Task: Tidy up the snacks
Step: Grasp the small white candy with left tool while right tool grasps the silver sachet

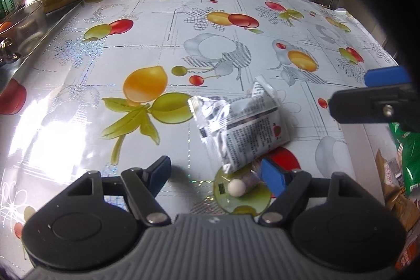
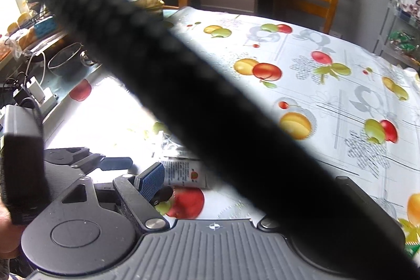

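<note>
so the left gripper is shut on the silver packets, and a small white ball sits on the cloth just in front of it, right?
Not quite. The left gripper is open, its jaws spread wide and gripping nothing; the silver packets lie on the cloth ahead of it, one edge near its right finger. The left wrist view shows this. The white ball is indeed on the cloth just in front of it.

My left gripper (image 1: pixel 216 175) tilted steeply down, jaws wide apart, blue pads (image 1: pixel 271 176) clear of each other, gripping nothing. My right gripper (image 1: pixel 378 93) enters left view from right edge, one blue pad and black finger showing. In right view, own blue pad (image 2: pixel 151 181) visible on left side only; other finger hidden behind blurred black band crossing frame. Right jaws read as wide, nothing seen clamped. Bit of my hand (image 2: pixel 5 227) at lower left edge.
</note>
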Demonstrator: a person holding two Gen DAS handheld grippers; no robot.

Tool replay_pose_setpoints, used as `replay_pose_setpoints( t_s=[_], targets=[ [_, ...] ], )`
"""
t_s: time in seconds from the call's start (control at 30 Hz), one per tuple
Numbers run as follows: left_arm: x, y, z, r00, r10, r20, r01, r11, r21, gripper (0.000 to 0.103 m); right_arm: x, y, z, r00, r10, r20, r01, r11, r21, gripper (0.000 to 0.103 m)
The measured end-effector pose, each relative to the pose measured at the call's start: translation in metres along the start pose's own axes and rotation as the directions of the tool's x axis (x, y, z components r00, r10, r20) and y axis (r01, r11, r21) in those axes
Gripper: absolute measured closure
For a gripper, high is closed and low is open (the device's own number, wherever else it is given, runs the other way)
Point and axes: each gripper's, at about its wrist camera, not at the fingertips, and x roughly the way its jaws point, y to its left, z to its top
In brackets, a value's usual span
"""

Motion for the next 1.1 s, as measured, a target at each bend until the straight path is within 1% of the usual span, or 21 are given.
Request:
replay_pose_setpoints(
  t_s=[0.1, 0.23, 0.4, 0.53, 0.6, 0.63, 0.77, 1.1],
  targets=[
    [-0.004, 0.006, -0.002, 1.000, -0.015, -0.009, 0.015, 1.000, 0.010, 0.032, 0.011, 0.004, 0.003, 1.000, 0.017, -0.009, -0.017, 1.000, -0.002, 0.021],
    [-0.009, 0.006, -0.007, 0.999, -0.053, -0.011, 0.054, 0.996, 0.068, 0.046, 0.024, 0.010, 0.005, 0.999, 0.036, -0.022, -0.036, 0.999, -0.002, 0.021],
    [-0.012, -0.001, -0.011, 0.994, -0.110, -0.010, 0.110, 0.982, 0.151, 0.052, 0.040, 0.014, 0.006, 0.998, 0.040, -0.039, -0.040, 0.999, -0.004, 0.021],
    [-0.012, -0.005, -0.013, 0.993, -0.117, -0.018, 0.119, 0.975, 0.187, 0.060, 0.053, 0.012, 0.007, 0.998, 0.034, -0.062, -0.033, 0.999, 0.006, 0.020],
    [-0.013, -0.004, -0.014, 0.993, -0.118, -0.017, 0.119, 0.973, 0.198, 0.063, 0.059, 0.013, 0.007, 0.997, 0.027, -0.069, -0.027, 1.000, 0.005, 0.017],
    [-0.013, -0.004, -0.014, 0.993, -0.113, -0.018, 0.115, 0.972, 0.205, 0.070, 0.062, 0.013, 0.007, 0.997, 0.029, -0.073, -0.028, 1.000, 0.009, 0.017],
    [-0.014, 0.001, -0.015, 0.992, -0.125, -0.020, 0.127, 0.969, 0.211, 0.074, 0.073, 0.014, 0.007, 0.995, 0.039, -0.087, -0.037, 0.999, 0.023, 0.011],
    [-0.019, 0.014, -0.015, 0.992, -0.122, -0.019, 0.123, 0.972, 0.198, 0.076, 0.086, 0.029, 0.012, 0.994, 0.043, -0.103, -0.043, 0.999, 0.001, 0.011]
  ],
)
